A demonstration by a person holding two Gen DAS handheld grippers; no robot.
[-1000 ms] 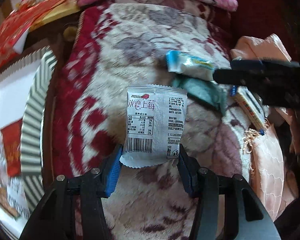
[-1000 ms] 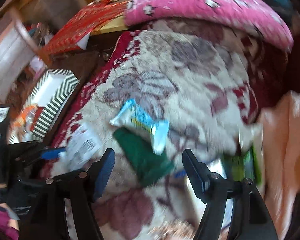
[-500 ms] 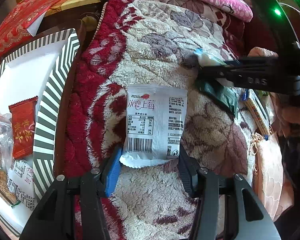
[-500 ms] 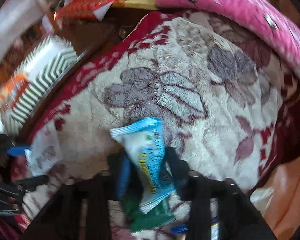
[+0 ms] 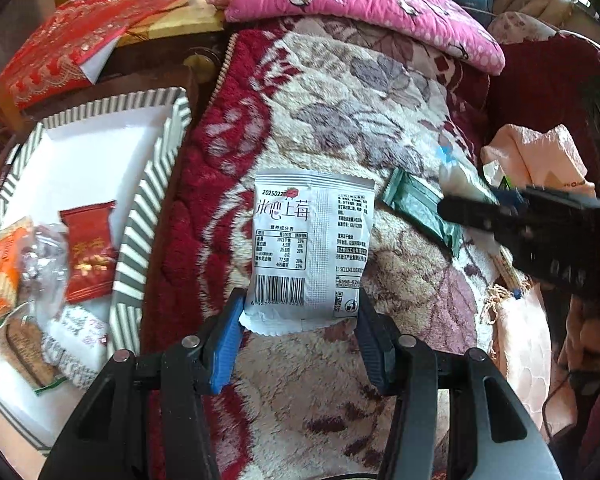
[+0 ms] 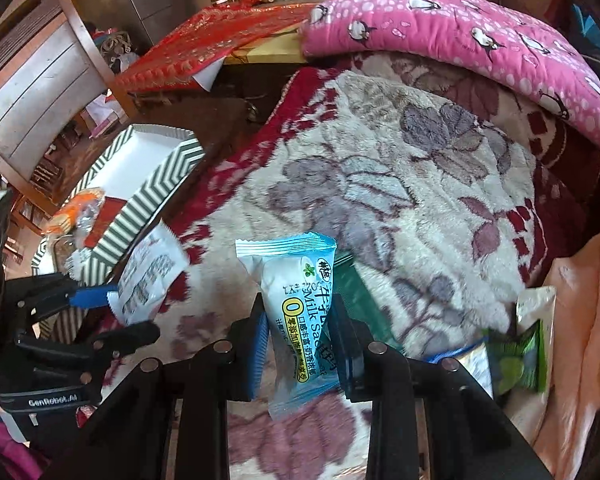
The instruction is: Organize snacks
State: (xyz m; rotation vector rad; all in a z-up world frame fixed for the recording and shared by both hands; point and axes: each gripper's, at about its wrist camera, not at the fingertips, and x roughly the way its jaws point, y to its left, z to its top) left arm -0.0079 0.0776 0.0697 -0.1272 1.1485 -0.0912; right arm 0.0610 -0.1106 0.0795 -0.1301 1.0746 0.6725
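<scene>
- Left gripper (image 5: 300,332): nearest to its own camera. Its jaws are pinched on the bottom seam of the white snack packet (image 5: 312,240), one blue pad at each lower corner. The packet stands up from the pads, label side to the lens, above the floral blanket (image 5: 340,120).
- Right gripper (image 6: 298,344): jaws pressed together on the blue milk-candy packet (image 6: 296,312), gripping its lower half; the crimped top edge rises free above the pads, over the same blanket.
- Handling, as judged: both packets look light, soft and crinkly, with slick film. They are likely to bend or slide if pinched at the puffed middle. The flat sealed seams give the surest hold, and a gentle pinch should spare the contents.
- Green packet (image 5: 420,208): lies flat on the blanket, just beside the white packet in the left wrist view and just behind the blue packet in the right wrist view.
- More wrappers (image 6: 516,356): rest at the blanket's edge against a peach cloth (image 6: 580,320).
- Striped tray (image 5: 140,216): sits off the blanket's red border. It already holds a red packet (image 5: 88,248) and several other snacks, so it is probably where these two go.
- Pink pillow (image 6: 460,32): lies at the blanket's far end.
</scene>
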